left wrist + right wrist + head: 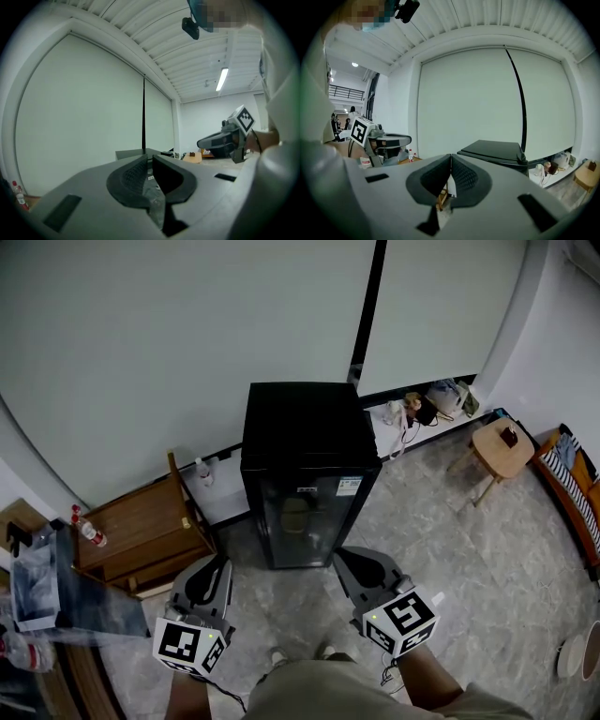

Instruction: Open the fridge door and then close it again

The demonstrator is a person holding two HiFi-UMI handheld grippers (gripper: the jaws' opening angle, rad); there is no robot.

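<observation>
A pale wall (pixel 169 343) and a marbled grey floor (pixel 450 549) frame the small black fridge (pixel 305 474), which stands with its back to the wall and its glass door shut, straight ahead of the person. A low wooden cabinet (pixel 141 535) sits just to its left, and a round wooden stool (pixel 502 451) stands well apart to its right. The person holds both tools out towards the fridge, short of it and touching nothing. The left gripper (pixel 149 159) has its jaws all but closed (only a sliver shows between them), with nothing in them. The right gripper (pixel 450 157) has its jaws fully together and empty. A small bottle (pixel 91 532) lies on the cabinet's corner.
</observation>
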